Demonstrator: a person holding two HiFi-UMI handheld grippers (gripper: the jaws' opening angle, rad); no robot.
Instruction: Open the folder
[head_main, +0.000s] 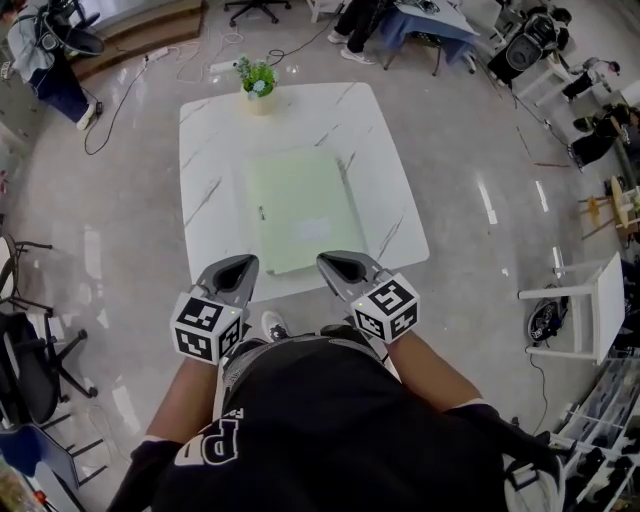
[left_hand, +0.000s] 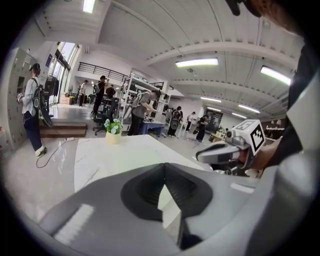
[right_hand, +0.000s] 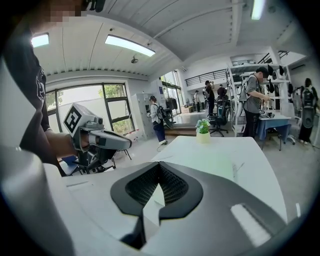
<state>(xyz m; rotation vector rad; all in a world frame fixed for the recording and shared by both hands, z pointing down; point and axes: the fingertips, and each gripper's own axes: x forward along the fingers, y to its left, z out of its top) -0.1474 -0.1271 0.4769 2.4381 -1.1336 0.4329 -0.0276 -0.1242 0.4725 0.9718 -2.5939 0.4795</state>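
Head view, looking steeply down: a white marble-veined table (head_main: 210, 130) stands on a glossy grey floor, and on it the folder (head_main: 300, 205) lies flat and closed. The folder is a pale green rectangle, plain on its upper face, with its long sides running away from the person and its outline turned slightly out of square with the table. A small dark mark sits on its left long edge, and a soft patch of reflected light falls toward its near end. It covers the middle and near part of the tabletop, with its near short edge close to the table's near edge. A small potted plant (head_main: 257, 80) stands at the far edge, well apart from the folder. The left gripper (head_main: 243, 263) and right gripper (head_main: 327, 260) are held side by side over the table's near edge, tips pointing toward the folder's near end. The right tips lie over the folder's near edge; contact cannot be judged. Each gripper carries a marker cube (head_main: 208, 327) beside the hand. In the left gripper view the dark-lined jaws meet at their tips with nothing between them, and the folder shows beyond as a faint green tint on the tabletop. In the right gripper view the jaws are likewise closed tip to tip and empty, with the green sheet and the plant ahead.
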